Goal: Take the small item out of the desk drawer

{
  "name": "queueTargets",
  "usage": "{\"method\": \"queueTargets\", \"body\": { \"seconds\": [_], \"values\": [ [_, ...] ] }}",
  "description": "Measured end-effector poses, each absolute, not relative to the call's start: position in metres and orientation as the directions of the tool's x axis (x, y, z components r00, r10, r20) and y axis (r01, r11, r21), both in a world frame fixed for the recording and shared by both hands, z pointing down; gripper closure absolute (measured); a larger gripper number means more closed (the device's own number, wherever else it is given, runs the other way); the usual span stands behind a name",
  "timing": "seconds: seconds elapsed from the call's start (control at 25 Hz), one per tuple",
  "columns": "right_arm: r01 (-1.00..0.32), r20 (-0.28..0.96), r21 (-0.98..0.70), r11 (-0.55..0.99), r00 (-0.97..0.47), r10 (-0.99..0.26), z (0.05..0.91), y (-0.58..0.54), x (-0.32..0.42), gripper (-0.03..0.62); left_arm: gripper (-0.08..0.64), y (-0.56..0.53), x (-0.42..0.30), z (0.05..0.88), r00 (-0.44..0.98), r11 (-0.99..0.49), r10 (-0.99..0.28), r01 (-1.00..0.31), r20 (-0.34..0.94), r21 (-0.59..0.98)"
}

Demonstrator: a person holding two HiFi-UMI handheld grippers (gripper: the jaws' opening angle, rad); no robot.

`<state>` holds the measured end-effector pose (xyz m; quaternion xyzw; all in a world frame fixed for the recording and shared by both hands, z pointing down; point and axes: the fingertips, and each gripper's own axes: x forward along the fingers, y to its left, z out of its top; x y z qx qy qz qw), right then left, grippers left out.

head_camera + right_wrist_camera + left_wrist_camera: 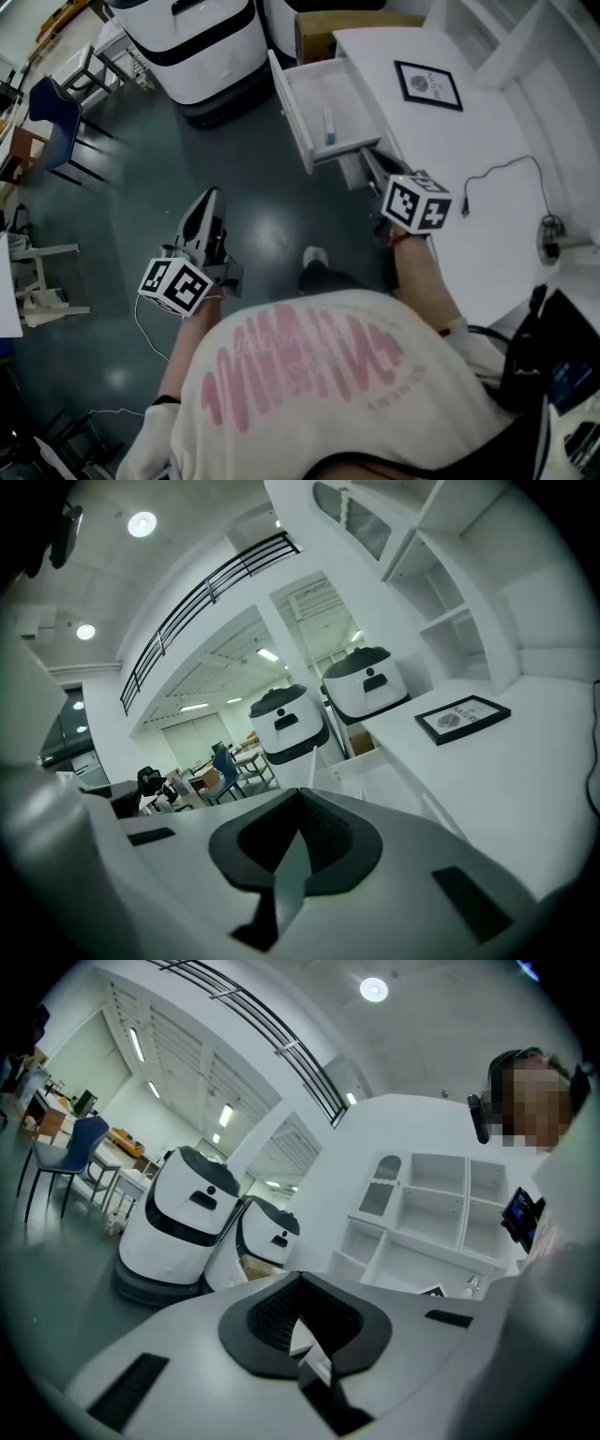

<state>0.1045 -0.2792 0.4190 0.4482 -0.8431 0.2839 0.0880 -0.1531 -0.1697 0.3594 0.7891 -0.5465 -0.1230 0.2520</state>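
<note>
The white desk drawer (302, 105) stands pulled open toward the floor. Inside it lies the small item (329, 126), a slim white tube with a blue end, near the drawer's front right. My right gripper (368, 157) is shut and empty, its tips just below the drawer's front corner by the desk edge. My left gripper (210, 197) hangs over the dark floor well left of the drawer, also shut with nothing in it. In the left gripper view the jaws of the left gripper (298, 1288) meet. The right gripper (298, 803) looks the same in its own view.
The white desk (441, 141) carries a framed picture (428, 84) and a black cable (497, 176). Two large white machines (202, 37) and a cardboard box (319, 33) stand beyond the drawer. A blue chair (54, 117) is far left. The person's shoe (316, 255) is on the floor.
</note>
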Motion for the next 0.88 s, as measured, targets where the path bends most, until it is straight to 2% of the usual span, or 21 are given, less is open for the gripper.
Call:
{"method": "queueTargets", "body": {
  "seconds": [0.36, 0.64, 0.88],
  "values": [
    [-0.787, 0.538, -0.366, 0.497, -0.615, -0.576, 0.484, -0.353, 0.083, 0.575, 0.532, -0.240, -0.164, 0.391, 0.317, -0.206, -0.942, -0.806, 0.111, 0.556],
    [-0.824, 0.627, -0.434, 0.365, -0.567, -0.534, 0.541, -0.398, 0.088, 0.575, 0.532, -0.270, -0.170, 0.416, 0.316, -0.169, -0.935, -0.795, 0.159, 0.582],
    [-0.830, 0.672, -0.461, 0.314, -0.557, -0.487, 0.575, -0.428, 0.080, 0.575, 0.532, -0.322, -0.170, 0.435, 0.341, -0.175, -0.922, -0.791, 0.185, 0.587]
  ]
}}
